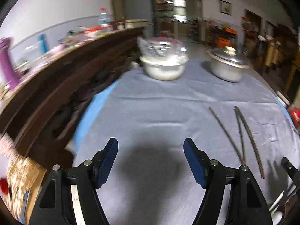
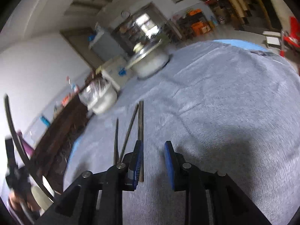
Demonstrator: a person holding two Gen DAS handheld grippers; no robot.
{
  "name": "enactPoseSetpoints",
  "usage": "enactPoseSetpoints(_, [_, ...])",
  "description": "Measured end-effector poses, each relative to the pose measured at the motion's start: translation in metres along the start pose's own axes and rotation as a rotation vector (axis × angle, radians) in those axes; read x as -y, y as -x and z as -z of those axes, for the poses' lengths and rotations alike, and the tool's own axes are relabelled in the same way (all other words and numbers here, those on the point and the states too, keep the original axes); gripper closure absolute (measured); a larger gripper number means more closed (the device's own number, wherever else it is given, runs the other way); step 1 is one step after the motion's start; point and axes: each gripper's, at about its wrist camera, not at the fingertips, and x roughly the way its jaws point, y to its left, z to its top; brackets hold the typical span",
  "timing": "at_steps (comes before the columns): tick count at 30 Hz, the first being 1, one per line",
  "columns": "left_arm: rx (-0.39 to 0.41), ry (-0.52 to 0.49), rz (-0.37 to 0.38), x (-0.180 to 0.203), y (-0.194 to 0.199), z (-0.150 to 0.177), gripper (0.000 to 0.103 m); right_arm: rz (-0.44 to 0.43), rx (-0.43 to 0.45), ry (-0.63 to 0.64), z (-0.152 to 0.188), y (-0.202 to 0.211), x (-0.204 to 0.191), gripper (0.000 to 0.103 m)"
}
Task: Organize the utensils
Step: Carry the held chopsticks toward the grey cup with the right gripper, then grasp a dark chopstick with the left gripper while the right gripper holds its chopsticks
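**pan_rack:** So where are we in the utensil tidy-up? Left wrist view shows the left gripper (image 1: 151,161) with jaws spread wide over bare grey cloth (image 1: 159,112), nothing between them. The dark chopsticks (image 1: 241,136) lie loose at the right of that frame, fanned out, two of them meeting at the near tips.

**wok_this_way:** Yeah, still the gathering step I'd say. In the right wrist view the right gripper (image 2: 152,165) has its jaws parted. One chopstick (image 2: 140,131) runs right along the inner face of the left-side pad, but the other pad stands clear of it, so nothing's pinched. Two more sticks (image 2: 121,138) sit just left of it, lower centre of the frame.

**pan_rack:** Anything else on the worktop?

**wok_this_way:** A white bowl (image 1: 163,69) with plastic wrap over it and a lidded metal pot (image 1: 227,65), both upper centre in the left view, well apart from the sticks. Can't spot a holder for them anywhere.

**pan_rack:** Next move?

**wok_this_way:** My guess: line the sticks up parallel, tips even. Needs a low, careful approach since they're thin and flat on soft cloth and roll easily.
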Motion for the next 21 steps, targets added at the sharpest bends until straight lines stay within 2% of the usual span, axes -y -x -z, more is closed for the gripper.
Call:
enactPoseSetpoints(3, [-0.015, -0.035, 0.088, 0.014, -0.029, -0.019, 0.03, -0.011, -0.051, 0.034, -0.027, -0.012, -0.011, 0.073])
enactPoseSetpoints(7, [-0.132, -0.078, 0.203, 0.046, -0.078, -0.042, 0.03, -0.013, -0.178, 0.071, -0.075, -0.056, -0.026, 0.07])
enactPoseSetpoints(9, [-0.157, -0.095, 0.245, 0.064, -0.095, -0.049, 0.03, -0.001, -0.234, 0.08, -0.09, -0.083, -0.031, 0.07])
enactPoseSetpoints(11, [-0.171, -0.1, 0.259, 0.076, -0.107, -0.054, 0.03, 0.023, -0.3, 0.103, -0.103, -0.12, -0.035, 0.07])
enactPoseSetpoints(15, [-0.211, -0.067, 0.292, 0.092, -0.131, -0.062, 0.03, 0.041, -0.375, 0.114, -0.113, -0.168, -0.037, 0.07])
enactPoseSetpoints(21, [-0.275, -0.101, 0.27, 0.113, -0.159, -0.062, 0.03, 0.094, -0.411, 0.183, -0.112, -0.197, -0.048, 0.072])
